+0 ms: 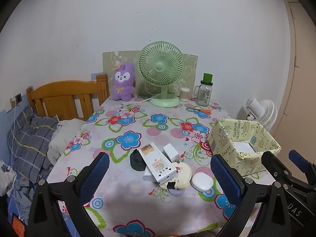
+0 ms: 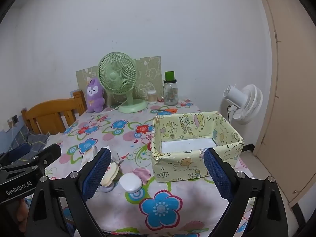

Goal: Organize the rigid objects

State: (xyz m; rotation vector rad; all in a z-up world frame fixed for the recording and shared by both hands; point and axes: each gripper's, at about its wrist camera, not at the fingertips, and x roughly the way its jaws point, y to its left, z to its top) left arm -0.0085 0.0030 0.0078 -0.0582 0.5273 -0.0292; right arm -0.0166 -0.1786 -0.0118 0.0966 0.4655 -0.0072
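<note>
A pile of small rigid things lies on the flowered tablecloth [image 1: 138, 122]: a long white box [image 1: 158, 163], a white charger [image 1: 170, 151], a black stand [image 1: 136, 161], a cream round case [image 1: 182, 174] and a white oval case [image 1: 201, 181]. My left gripper [image 1: 160, 174] hovers open over the pile, touching nothing. A yellow patterned box [image 2: 195, 144] stands to the right, with a white bottom showing. My right gripper [image 2: 158, 170] is open in front of that box. The white oval case [image 2: 130, 182] and cream case [image 2: 110, 174] lie at its left finger.
At the back stand a green fan [image 1: 161, 73], a purple plush [image 1: 123, 83], a cotton-swab jar [image 1: 184, 94] and a glass jar with a green cap [image 1: 204, 91]. A white fan [image 2: 244, 101] stands past the table's right edge. A bed with a wooden headboard [image 1: 65, 96] lies left.
</note>
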